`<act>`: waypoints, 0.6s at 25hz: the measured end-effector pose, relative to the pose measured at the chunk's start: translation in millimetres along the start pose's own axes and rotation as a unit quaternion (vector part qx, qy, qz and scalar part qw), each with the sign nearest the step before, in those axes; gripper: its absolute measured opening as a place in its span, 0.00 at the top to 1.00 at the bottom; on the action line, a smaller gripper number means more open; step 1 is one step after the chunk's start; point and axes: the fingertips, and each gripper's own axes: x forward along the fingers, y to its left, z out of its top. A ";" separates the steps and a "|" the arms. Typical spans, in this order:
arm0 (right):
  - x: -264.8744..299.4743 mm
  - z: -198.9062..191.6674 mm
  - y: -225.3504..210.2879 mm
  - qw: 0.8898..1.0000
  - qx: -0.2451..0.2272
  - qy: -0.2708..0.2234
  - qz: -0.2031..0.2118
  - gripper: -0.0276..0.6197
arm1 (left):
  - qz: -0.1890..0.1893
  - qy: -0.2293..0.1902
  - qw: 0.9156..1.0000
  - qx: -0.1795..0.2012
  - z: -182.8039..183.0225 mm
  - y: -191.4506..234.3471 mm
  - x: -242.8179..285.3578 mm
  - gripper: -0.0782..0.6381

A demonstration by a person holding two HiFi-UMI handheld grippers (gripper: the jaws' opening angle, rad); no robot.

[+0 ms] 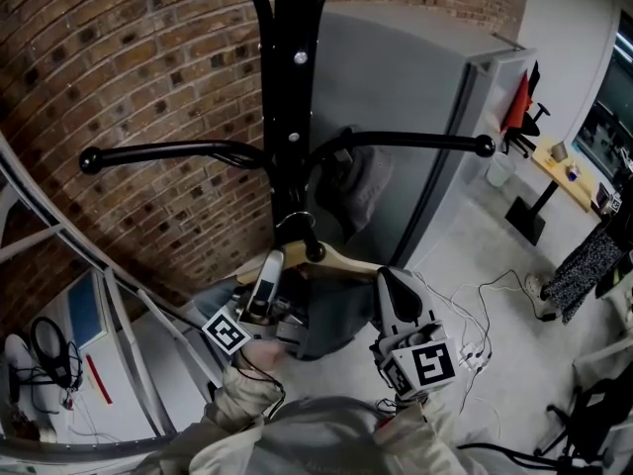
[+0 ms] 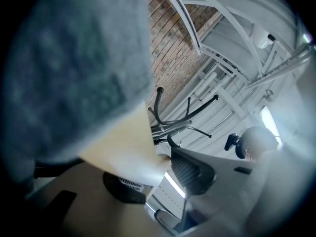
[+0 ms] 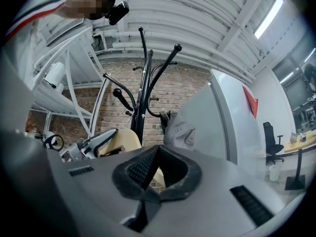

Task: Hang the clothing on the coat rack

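The black coat rack [image 1: 290, 87] rises in the middle of the head view. A wooden hanger [image 1: 341, 258] with a grey garment [image 1: 321, 320] hangs by its hook at the pole. My left gripper [image 1: 269, 265] reaches up around the hanger's left arm. In the left gripper view the wood [image 2: 126, 152] lies between the jaws of the left gripper [image 2: 158, 177], with a bright gap beside the right pad, and the grey cloth [image 2: 74, 68] fills the upper left. My right gripper [image 1: 396, 280] stands just right of the garment, and its pads [image 3: 143, 169] meet on nothing.
A second grey garment [image 1: 361, 181] hangs on the rack higher up. A tall grey cabinet [image 1: 406, 117] stands behind the rack and a brick wall [image 1: 119, 77] to the left. White metal bars [image 1: 119, 315] run at the lower left. Cables [image 1: 485, 305] lie on the floor.
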 end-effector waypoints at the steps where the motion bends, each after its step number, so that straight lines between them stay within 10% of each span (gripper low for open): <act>1: -0.8 -0.2 1.3 1.000 0.001 0.000 0.000 0.92 | 0.003 0.001 1.000 0.001 -0.4 0.1 -2.6 0.69; 15: -6.6 -6.7 26.1 1.000 0.017 0.007 0.021 0.92 | 0.046 0.030 0.998 0.035 -10.8 -4.6 -30.2 0.69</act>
